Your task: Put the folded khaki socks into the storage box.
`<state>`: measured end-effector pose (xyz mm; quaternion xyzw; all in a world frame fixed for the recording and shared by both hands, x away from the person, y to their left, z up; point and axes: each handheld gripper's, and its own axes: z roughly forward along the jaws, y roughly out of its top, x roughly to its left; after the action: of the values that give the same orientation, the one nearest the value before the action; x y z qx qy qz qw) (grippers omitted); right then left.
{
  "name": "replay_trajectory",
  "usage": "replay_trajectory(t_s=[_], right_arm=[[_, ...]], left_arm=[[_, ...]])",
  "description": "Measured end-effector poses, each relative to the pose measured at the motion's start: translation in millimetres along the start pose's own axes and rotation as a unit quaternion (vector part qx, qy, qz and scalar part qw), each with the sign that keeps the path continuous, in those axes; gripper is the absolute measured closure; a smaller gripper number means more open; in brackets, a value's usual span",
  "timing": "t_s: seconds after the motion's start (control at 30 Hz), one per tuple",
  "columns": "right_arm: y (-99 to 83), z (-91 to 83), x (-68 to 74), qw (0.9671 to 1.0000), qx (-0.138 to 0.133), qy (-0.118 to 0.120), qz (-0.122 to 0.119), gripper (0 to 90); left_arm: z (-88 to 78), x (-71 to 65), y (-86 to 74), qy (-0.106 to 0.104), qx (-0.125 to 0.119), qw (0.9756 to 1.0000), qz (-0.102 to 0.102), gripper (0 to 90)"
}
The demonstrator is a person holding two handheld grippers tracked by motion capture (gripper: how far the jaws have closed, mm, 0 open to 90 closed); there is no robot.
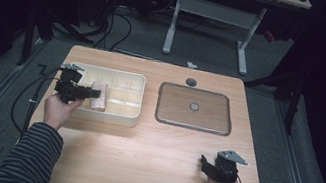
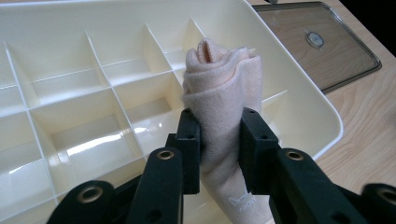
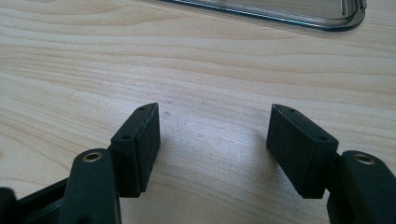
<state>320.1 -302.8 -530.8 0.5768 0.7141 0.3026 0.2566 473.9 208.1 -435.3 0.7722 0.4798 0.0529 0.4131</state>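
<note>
Peach-coloured terry cloth, rolled into a tight cylinder [image 2: 223, 100], is clamped between the two black jaws of the left gripper [image 2: 219, 140], both pads pressing into its sides. Seen from the left gripper view, the rolled cloth stands roughly upright above the cream divided tray [image 2: 299, 112], over the compartments near the tray's right-hand wall; whether its lower end touches the tray floor cannot be told. In the high view the left gripper [image 1: 93, 92] reaches over the near-left part of the tray [image 1: 115, 118], the cloth [image 1: 99, 95] at its tip, and the person's left hand [image 1: 59, 110] in a striped sleeve [image 1: 33, 155] grasps the gripper body. Beside the tray, to its right on the wooden table [image 1: 138, 163], lies a clear flat lid [image 1: 194, 108] with a round centre knob. The right gripper [image 1: 205, 164] rests low over bare table near the front right corner, well apart from tray and lid; in the right gripper view its jaws [image 3: 212, 140] stand wide apart with only wood grain between them.
</note>
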Motion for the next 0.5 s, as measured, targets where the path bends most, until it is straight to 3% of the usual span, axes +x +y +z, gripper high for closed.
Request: replay_trajectory(t_s=[0.3,0.5], right_arm=[[0.0,0.0,0.1,1.0,0.0,0.0,0.0,35.1],[0.0,0.0,0.1,1.0,0.0,0.0,0.0,35.0]], left_arm=[[14.9,8.6,-1.5,0.004,0.027,0.9996,-0.003,71.8],[23.0,8.5,-4.1,0.017,0.052,0.9984,0.01,72.1]])
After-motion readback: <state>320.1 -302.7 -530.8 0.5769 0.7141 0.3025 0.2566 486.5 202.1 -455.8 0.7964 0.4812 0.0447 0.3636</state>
